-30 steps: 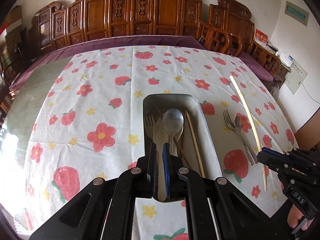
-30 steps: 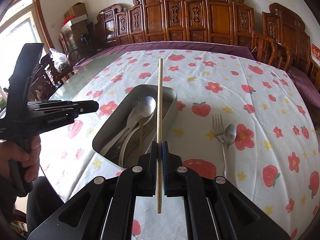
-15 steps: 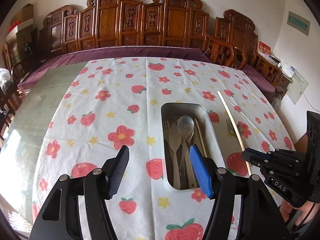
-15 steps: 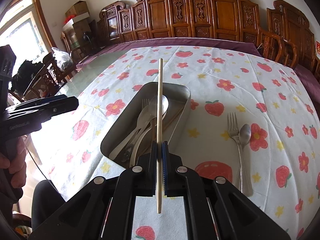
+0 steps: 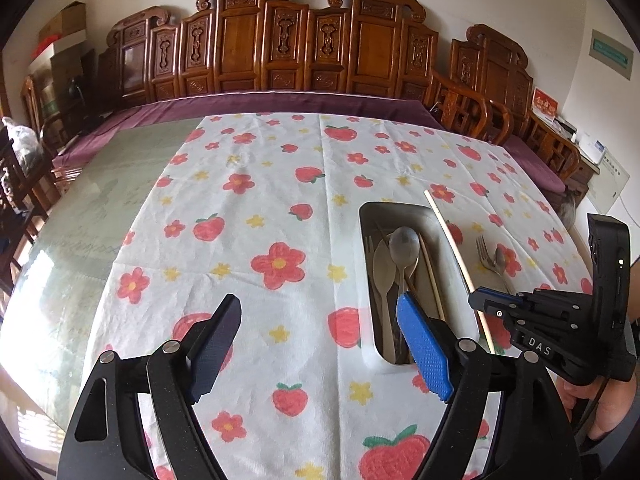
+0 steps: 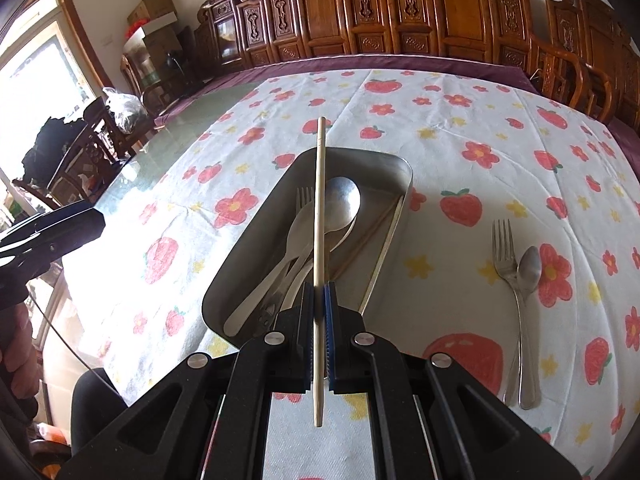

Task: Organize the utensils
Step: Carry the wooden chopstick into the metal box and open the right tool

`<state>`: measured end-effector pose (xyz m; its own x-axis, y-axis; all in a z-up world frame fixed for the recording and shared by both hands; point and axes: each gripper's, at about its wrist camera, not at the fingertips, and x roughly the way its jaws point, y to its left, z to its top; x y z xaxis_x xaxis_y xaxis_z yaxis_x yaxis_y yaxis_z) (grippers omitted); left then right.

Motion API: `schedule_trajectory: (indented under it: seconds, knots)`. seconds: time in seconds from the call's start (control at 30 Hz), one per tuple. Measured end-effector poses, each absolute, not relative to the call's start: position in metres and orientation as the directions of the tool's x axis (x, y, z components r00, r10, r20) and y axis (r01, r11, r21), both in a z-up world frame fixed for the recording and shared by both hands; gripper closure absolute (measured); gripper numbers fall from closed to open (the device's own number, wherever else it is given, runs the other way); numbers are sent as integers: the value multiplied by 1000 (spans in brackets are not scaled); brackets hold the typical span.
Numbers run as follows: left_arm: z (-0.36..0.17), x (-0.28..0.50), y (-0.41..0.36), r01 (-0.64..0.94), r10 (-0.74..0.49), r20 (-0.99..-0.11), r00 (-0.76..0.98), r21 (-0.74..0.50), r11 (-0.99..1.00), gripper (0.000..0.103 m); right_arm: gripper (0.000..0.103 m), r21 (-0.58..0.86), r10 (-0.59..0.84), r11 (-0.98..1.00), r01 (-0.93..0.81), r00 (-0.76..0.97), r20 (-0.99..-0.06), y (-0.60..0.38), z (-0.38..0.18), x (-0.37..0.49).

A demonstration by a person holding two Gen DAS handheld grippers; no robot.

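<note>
The right gripper [image 6: 319, 320] is clamping a long wooden chopstick [image 6: 319, 248] near its lower end, holding it in the air above the metal tray [image 6: 384, 256], so that the stick is running lengthwise over the tray's contents. Inside the tray, a large spoon [image 6: 340, 200], a fork [image 6: 304, 200], a pale spoon [image 5: 383, 264] and a second chopstick [image 6: 366, 236] are lying together, the chopstick leaning along the right wall. The left gripper [image 5: 320, 344] is hanging just to the left of the tray with its fingers spread wide apart and holding nothing. To the right of the tray, a fork [image 6: 505, 256] and a small spoon [image 6: 528, 268] are resting side by side, touching, on the strawberry-and-flower cloth [image 6: 460, 128] covering the tabletop.
</note>
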<state>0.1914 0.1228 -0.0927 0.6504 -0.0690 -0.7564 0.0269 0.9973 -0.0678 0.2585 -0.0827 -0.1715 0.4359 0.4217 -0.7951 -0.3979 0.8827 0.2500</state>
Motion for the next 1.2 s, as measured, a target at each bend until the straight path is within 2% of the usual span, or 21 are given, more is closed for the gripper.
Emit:
schedule_trajectory:
  seconds: [0.6,0.87,1.2]
  knots:
    - [-91,188,130,13,-59,-754,654,-68,998,26,97,245,390,895,-373,386,-836,-59,-197,297]
    - [-94,188,131,7,-52,-760,648,-62,998,26,97,293,426,880,-374,351,-834,-49,-202,296]
    - [-93,190,123,13,-50,-763,644,-54,998,26,96,274,436,870,-410,379,-816,-52,-194,291]
